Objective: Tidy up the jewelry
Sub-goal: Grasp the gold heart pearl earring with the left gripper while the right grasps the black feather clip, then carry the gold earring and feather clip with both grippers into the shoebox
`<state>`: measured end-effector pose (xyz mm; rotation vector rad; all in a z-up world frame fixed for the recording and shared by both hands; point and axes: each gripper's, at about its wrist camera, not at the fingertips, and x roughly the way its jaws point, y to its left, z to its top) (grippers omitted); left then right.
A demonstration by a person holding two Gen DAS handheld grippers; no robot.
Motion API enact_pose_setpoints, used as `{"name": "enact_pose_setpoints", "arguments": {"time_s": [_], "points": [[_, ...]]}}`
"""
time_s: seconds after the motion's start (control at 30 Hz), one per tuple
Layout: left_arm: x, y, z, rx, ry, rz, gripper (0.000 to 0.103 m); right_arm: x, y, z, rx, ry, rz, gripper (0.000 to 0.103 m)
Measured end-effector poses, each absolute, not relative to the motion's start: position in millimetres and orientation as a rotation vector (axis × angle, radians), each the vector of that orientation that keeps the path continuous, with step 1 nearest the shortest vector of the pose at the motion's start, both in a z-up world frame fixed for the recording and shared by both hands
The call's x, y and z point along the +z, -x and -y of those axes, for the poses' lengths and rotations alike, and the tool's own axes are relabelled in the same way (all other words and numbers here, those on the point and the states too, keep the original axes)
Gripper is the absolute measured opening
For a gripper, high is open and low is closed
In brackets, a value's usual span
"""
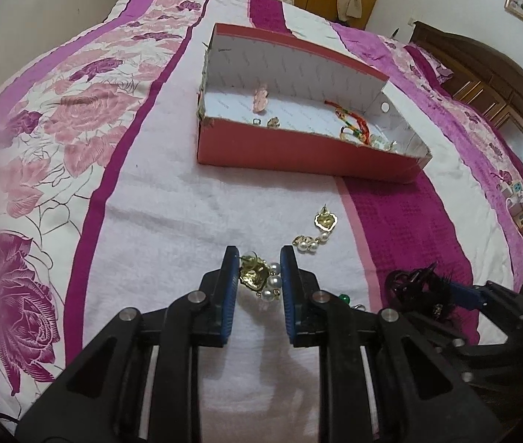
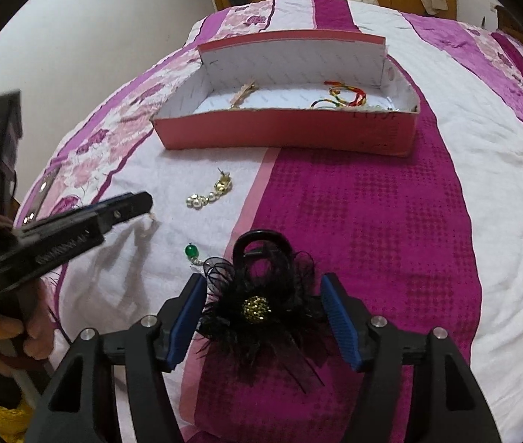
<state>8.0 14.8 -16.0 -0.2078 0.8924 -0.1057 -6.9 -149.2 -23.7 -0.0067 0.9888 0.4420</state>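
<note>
My left gripper (image 1: 258, 258) is shut on a gold and pearl earring (image 1: 259, 277), with both blue pads against it, low over the white stripe of the bedspread. Its twin earring (image 1: 317, 232) (image 2: 211, 193) lies just beyond on the bed. My right gripper (image 2: 264, 277) is open, its fingers standing on either side of a black feather hair clip (image 2: 257, 306) with a gold bead centre, which rests on the magenta stripe. Seen from the right wrist, the left gripper (image 2: 143, 203) is at the left. The red box (image 1: 298, 151) (image 2: 280, 129) sits farther back.
In the box lie a pink clip (image 1: 261, 98), a coloured cord bracelet (image 1: 350, 122) and small rings (image 1: 272, 122). A green bead piece (image 2: 190, 250) lies between the two grippers. A hand (image 2: 36, 336) in a yellow sleeve holds the left gripper. A wooden headboard (image 1: 501, 85) stands at the right.
</note>
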Motion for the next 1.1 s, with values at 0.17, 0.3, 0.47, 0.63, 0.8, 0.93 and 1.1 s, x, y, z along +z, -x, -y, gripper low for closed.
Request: {"name": "enact_pose_setpoints", "arguments": {"time_s": [0.17,0.3,0.47,0.63,0.8,0.93,1.1], "points": [[-12.6,-5.3,-15.3,-0.109,0.209,-0.881,0.014,-33.2,2.0,147.0,0.426,0.016,-1.004,0.067],[-10.8,-4.9,-15.0,-0.117,0.22,-0.88,0.014,-36.6,-0.1,153.6,0.434,-0.02,-1.016,0.051],[-4.4,-3.1,-12.7,-0.124,0.225,-0.868,0.014,-33.2,2.5,159.5,0.459,-0.053,-1.004,0.035],[4.8,0.2,-9.9,-0.129,0.222,-0.845,0.014,-25.9,7.7,166.6,0.476,-0.082,-0.974,0.035],[13.2,3.6,-6.0,-0.134,0.216,-0.822,0.014,-13.5,11.7,174.3,0.479,-0.096,-0.931,0.035],[21.3,6.3,-3.6,-0.137,0.213,-0.8,0.014,-4.0,12.9,179.1,0.484,-0.107,-0.903,0.035],[30.8,6.5,-2.0,-0.138,0.211,-0.778,0.014,7.3,12.1,185.9,0.487,-0.11,-0.862,0.035]]}}
